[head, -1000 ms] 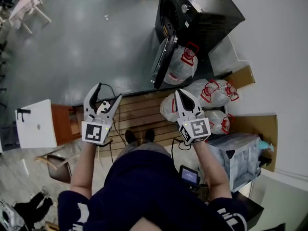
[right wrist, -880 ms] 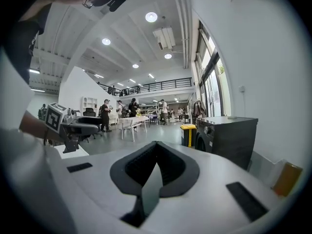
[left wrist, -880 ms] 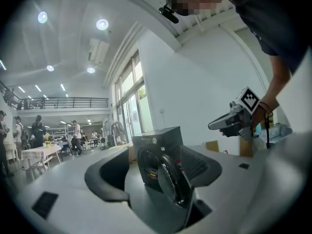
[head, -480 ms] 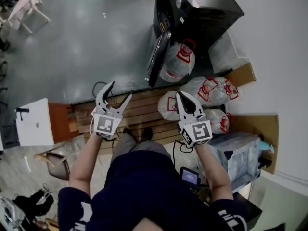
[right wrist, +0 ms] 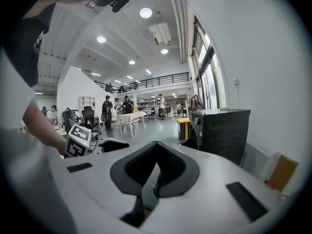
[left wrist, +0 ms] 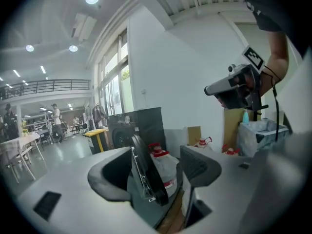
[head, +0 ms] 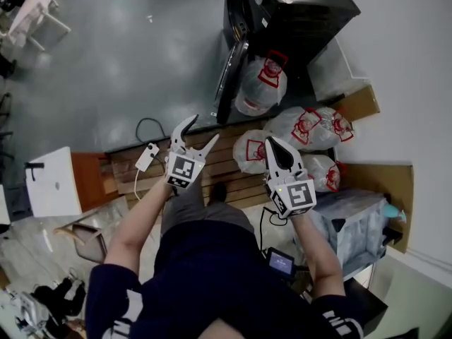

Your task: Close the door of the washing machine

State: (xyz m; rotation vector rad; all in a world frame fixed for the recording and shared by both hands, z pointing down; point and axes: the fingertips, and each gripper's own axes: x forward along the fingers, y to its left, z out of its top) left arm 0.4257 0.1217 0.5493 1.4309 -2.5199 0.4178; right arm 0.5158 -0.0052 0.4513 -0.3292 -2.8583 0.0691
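Head view is showing the black washing machine (head: 296, 16) standing at the far edge of the grey floor (head: 106, 69), its door (head: 227, 83) hanging open beside a white bag (head: 258, 94). The left gripper (head: 200, 129) and right gripper (head: 274, 147) are hovering over the wooden pallet (head: 219, 164). Left gripper view is showing its fingers spread wide, lined up with the door but well apart from it. Right gripper view is showing its fingers pressed together, holding nothing.

- Shirt (head: 212, 281): navy, short sleeves (head: 113, 306) with white lettering (illegible).
- Trousers (head: 201, 217): grey.
- Shoes (head: 220, 189): dark.
- Left claw (head: 203, 127), right claw (head: 274, 141): white bodies, black-and-white marker cubes (head: 183, 169).
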